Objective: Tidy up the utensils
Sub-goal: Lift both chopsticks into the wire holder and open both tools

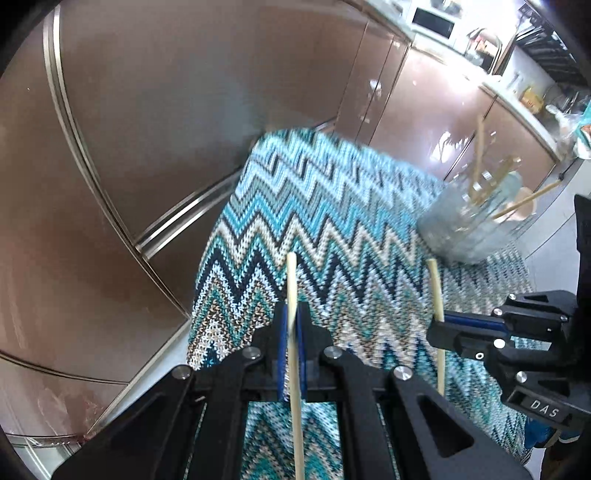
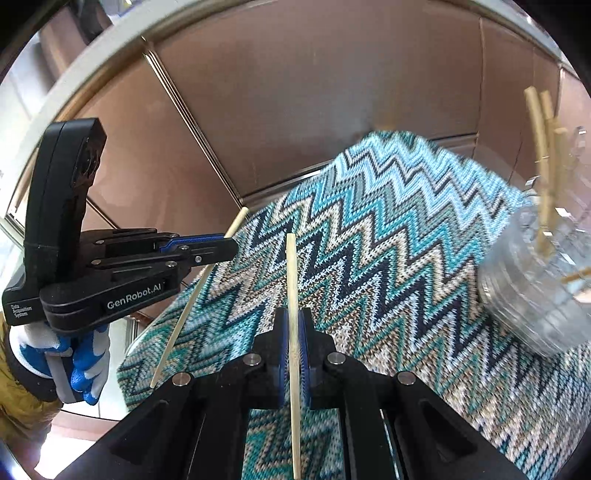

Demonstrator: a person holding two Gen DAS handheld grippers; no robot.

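My left gripper [image 1: 292, 317] is shut on a pale wooden chopstick [image 1: 291, 280] that runs up between its blue pads, lifted above the zigzag cloth [image 1: 314, 221]. In the right wrist view my right gripper [image 2: 293, 321] is shut on a second chopstick [image 2: 291, 273] in the same way. Each gripper shows in the other's view: the right gripper [image 1: 437, 326] with its chopstick [image 1: 435, 284], the left gripper [image 2: 231, 245] with its chopstick [image 2: 177, 328]. A clear glass jar [image 1: 469, 225] [image 2: 535, 291] holding several chopsticks stands on the cloth to the right.
Brown glossy cabinet fronts [image 1: 166, 110] with metal trim surround the cloth-covered surface. A counter with a microwave [image 1: 432, 22] and kitchen items lies at the top right. A blue and white gloved hand [image 2: 85, 358] holds the left gripper.
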